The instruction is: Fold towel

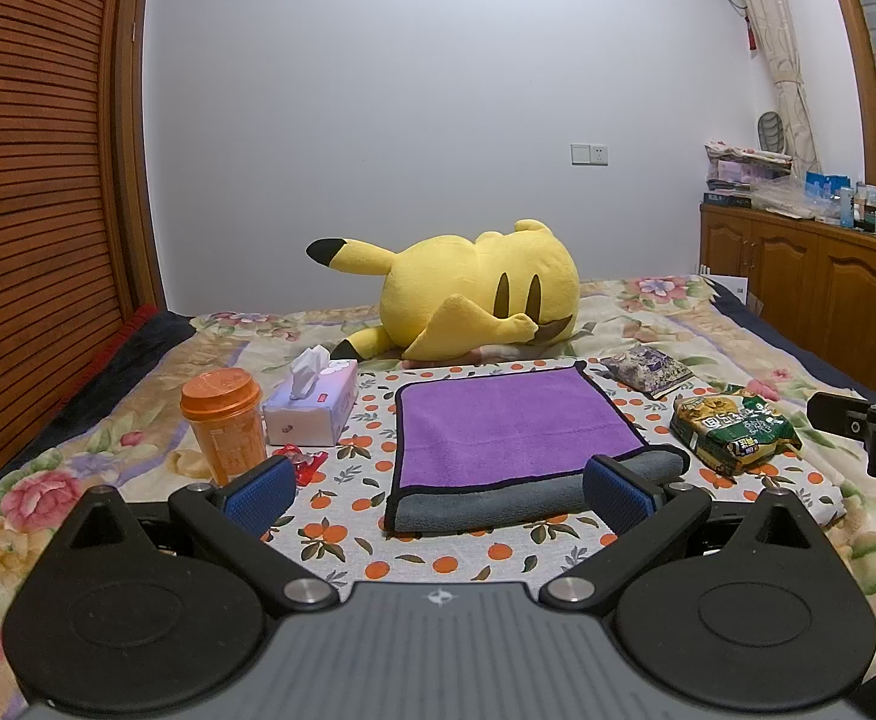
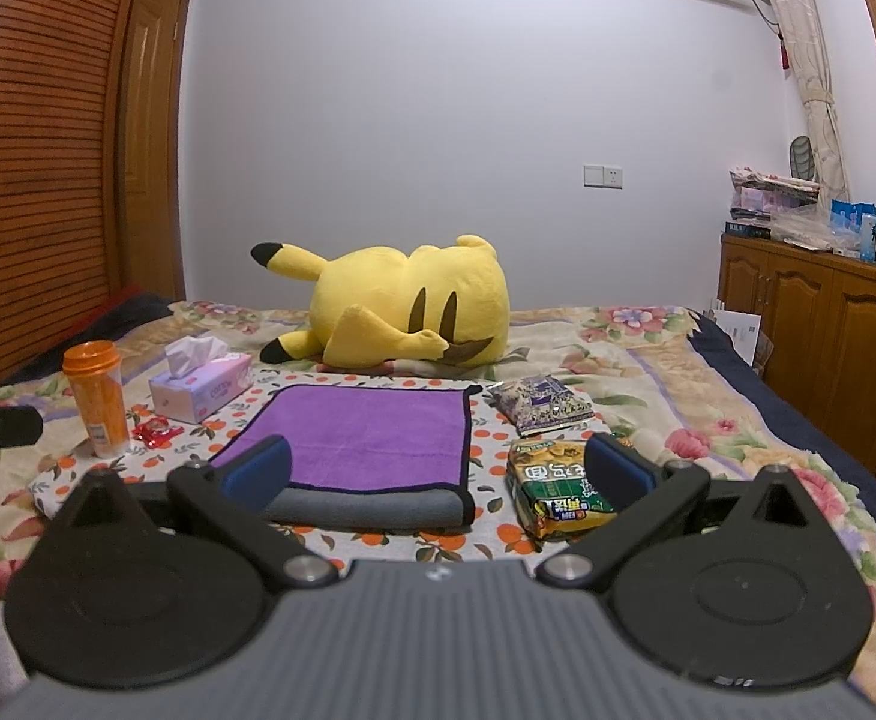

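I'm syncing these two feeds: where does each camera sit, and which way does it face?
Left wrist: on the left gripper, facing the towel head-on; own open fingers show, right gripper at the edge.
Right wrist: on the right gripper, towel left of centre; own open fingers show.
Shared: towel, plush, cup.

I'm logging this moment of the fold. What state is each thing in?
towel: folded once, purple over grey, flat on the mat
left gripper: open, holding nothing
right gripper: open, holding nothing
orange cup: upright, lid on
tissue box: open, tissue sticking out
green snack bag: lying flat, sealed
plush toy: lying on its side
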The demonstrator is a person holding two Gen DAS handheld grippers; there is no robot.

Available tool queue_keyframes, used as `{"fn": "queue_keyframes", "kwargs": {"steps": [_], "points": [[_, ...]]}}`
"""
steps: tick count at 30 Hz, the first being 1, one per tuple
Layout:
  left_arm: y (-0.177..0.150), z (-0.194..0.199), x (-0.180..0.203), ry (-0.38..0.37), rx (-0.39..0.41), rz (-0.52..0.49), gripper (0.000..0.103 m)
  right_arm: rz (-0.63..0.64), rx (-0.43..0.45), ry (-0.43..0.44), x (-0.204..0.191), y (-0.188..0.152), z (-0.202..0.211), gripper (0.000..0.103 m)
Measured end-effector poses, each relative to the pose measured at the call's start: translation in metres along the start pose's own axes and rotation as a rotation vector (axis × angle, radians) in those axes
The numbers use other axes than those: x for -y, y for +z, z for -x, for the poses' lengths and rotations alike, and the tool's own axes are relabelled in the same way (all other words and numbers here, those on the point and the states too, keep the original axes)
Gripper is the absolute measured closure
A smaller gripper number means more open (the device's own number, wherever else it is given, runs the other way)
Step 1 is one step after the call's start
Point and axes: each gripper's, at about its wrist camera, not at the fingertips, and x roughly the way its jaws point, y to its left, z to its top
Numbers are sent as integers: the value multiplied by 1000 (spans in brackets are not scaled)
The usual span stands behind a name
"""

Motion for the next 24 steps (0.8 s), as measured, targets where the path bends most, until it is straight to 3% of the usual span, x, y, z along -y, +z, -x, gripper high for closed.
{"fn": "queue_keyframes", "kwargs": {"steps": [24], "points": [[2,-1,-5,1,-1,-2,0,0,0,0,0,0,0,0]]}}
